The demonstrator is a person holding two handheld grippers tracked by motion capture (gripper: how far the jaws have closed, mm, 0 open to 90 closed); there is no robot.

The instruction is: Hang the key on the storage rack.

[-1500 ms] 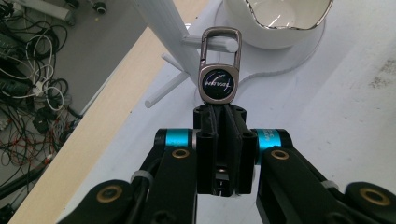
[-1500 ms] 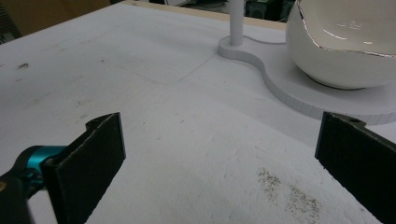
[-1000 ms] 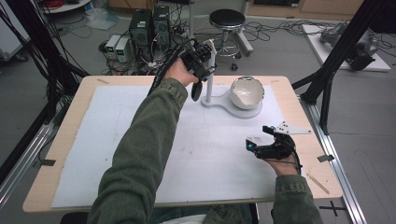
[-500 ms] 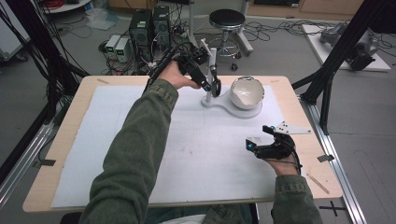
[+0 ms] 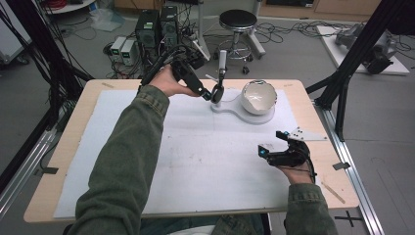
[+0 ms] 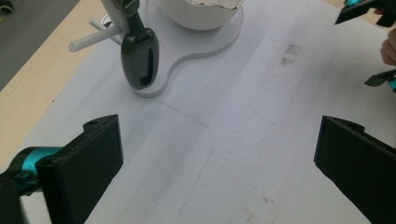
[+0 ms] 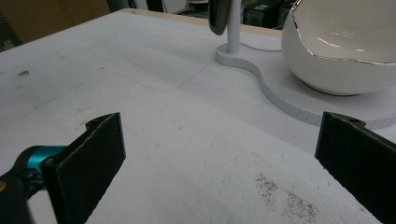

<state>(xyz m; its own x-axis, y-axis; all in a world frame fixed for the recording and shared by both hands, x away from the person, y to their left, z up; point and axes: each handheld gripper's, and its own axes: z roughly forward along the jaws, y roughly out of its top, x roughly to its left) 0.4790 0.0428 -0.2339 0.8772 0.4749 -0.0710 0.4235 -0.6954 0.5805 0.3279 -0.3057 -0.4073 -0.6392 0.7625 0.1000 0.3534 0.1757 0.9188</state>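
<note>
A white stand [image 5: 230, 108] at the back of the table has an upright post [image 5: 222, 61] and carries a white bowl [image 5: 258, 95]. A glossy black oval object [image 5: 217, 92] hangs by the post, its tip just above the base [image 6: 140, 58]. My left gripper [image 5: 204, 91] is just left of it; its jaws have just been opening and now stand wide [image 6: 219, 158] with nothing between them. Near the front right, my right gripper [image 5: 271, 142] rests open and empty [image 7: 219, 158], pointing at the bowl [image 7: 345, 46] and post [image 7: 232, 23].
A white mat [image 5: 195, 156] covers the wooden table [image 5: 73, 142]. A grey three-cornered plate [image 5: 302, 134] sits by the right hand. Black frame legs [image 5: 342, 83] stand at the right edge. Behind the table are a stool [image 5: 237, 22] and cabled boxes [image 5: 147, 29] on the floor.
The left gripper carried the black object right to the post, let go of it and opened, then drew back to the left. The right gripper has stayed put.
</note>
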